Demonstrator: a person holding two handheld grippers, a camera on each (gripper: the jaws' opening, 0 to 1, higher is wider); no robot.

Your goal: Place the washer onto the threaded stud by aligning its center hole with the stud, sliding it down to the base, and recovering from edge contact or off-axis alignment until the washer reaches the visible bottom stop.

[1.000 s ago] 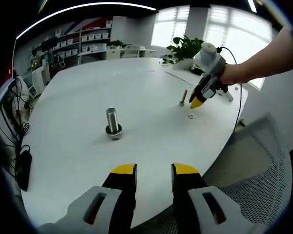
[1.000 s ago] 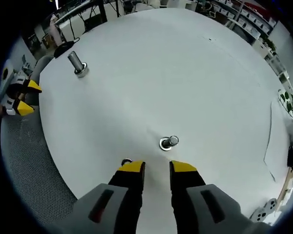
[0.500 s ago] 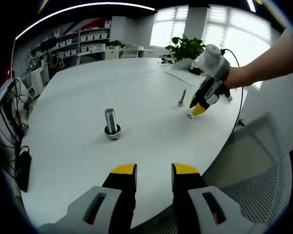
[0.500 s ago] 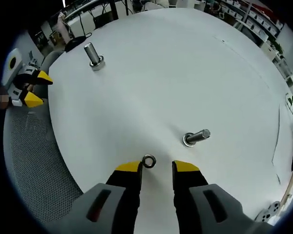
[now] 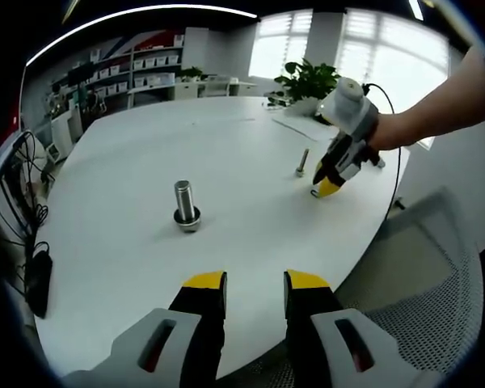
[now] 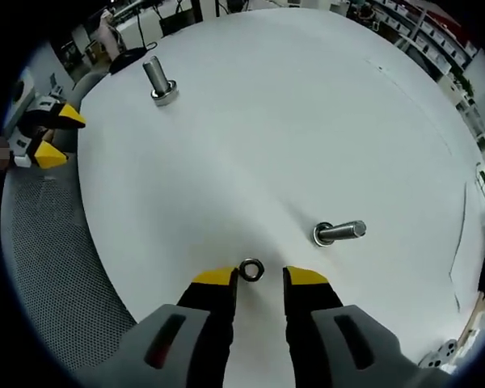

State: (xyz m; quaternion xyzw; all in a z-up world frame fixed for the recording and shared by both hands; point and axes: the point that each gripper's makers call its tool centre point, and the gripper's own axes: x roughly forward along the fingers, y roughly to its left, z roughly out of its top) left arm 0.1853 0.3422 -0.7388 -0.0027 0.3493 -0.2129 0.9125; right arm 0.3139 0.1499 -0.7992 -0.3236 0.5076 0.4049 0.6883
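- The worktop (image 6: pixel 250 121) is plain white.
- The washer (image 6: pixel 251 270) is silver with a dark hole.
- Both bolts, near (image 6: pixel 338 232) and far (image 6: pixel 159 81), are shiny grey metal.
- The right tongs (image 6: pixel 256 279) have yellow tips on grey bodies with red slots.
- The chair mesh (image 6: pixel 52 259) is speckled grey.

Our left gripper (image 5: pixel 255 280) low at near table edge, jaws parallel and apart, nothing between them. Our right gripper (image 6: pixel 256 277) tilted down toward tabletop, yellow tips spread. In left gripper view, our right gripper (image 5: pixel 330 179) sits far right, tips down at table surface, our bare forearm (image 5: pixel 436 105) reaching in from upper right, hand (image 5: pixel 377 128) wrapped round its handle.
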